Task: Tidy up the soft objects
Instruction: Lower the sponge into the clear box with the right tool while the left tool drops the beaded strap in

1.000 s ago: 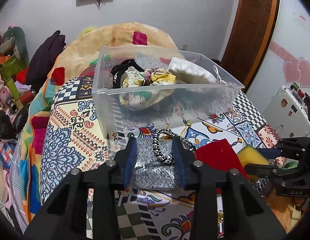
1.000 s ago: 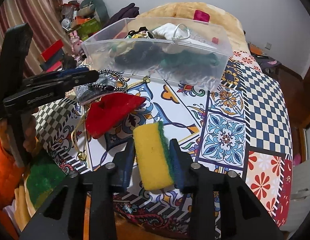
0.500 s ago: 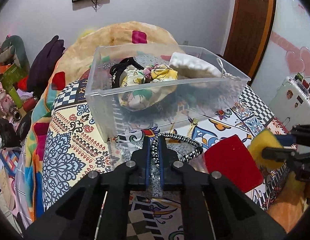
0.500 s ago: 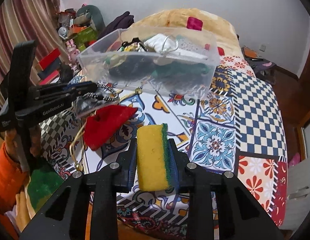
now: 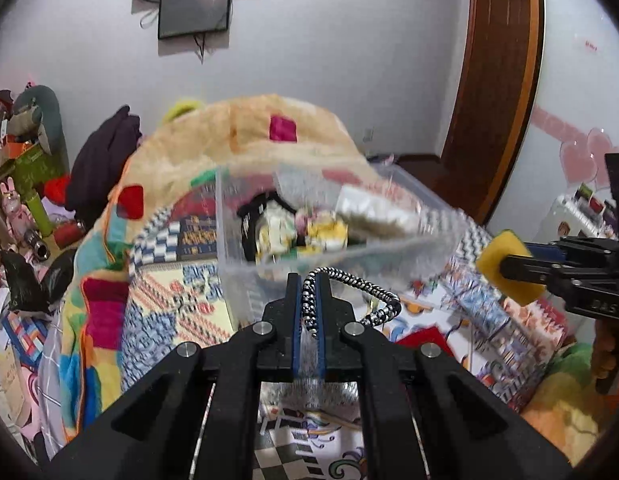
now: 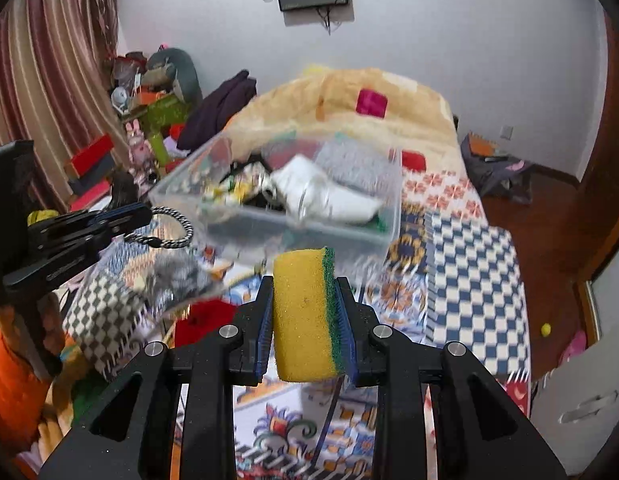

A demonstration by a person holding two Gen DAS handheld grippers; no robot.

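My left gripper (image 5: pixel 308 280) is shut on the black-and-white braided cord (image 5: pixel 361 286) of a grey glitter pouch (image 6: pixel 177 280), which hangs below it above the table. My right gripper (image 6: pixel 305 280) is shut on a yellow-and-green sponge (image 6: pixel 305 316) and holds it in the air in front of the clear plastic bin (image 6: pixel 385 236). The bin (image 5: pixel 229 264) holds a floral scrunchie (image 5: pixel 305 232), a white pouch (image 6: pixel 321 188) and other soft items. A red pouch (image 6: pixel 201 316) lies on the patterned tablecloth below both grippers.
The patterned tablecloth (image 6: pixel 473 272) covers the table. A plush blanket heap (image 5: pixel 245 128) rises behind the bin. Toys and clutter (image 5: pixel 25 184) stand at the left, a wooden door (image 5: pixel 497 92) at the right, and a white cabinet (image 6: pixel 581 400) by the table's right edge.
Both grippers have risen. The left one shut on the pouch's cord and lifted the pouch off the table; the right one lifted the sponge toward the bin.
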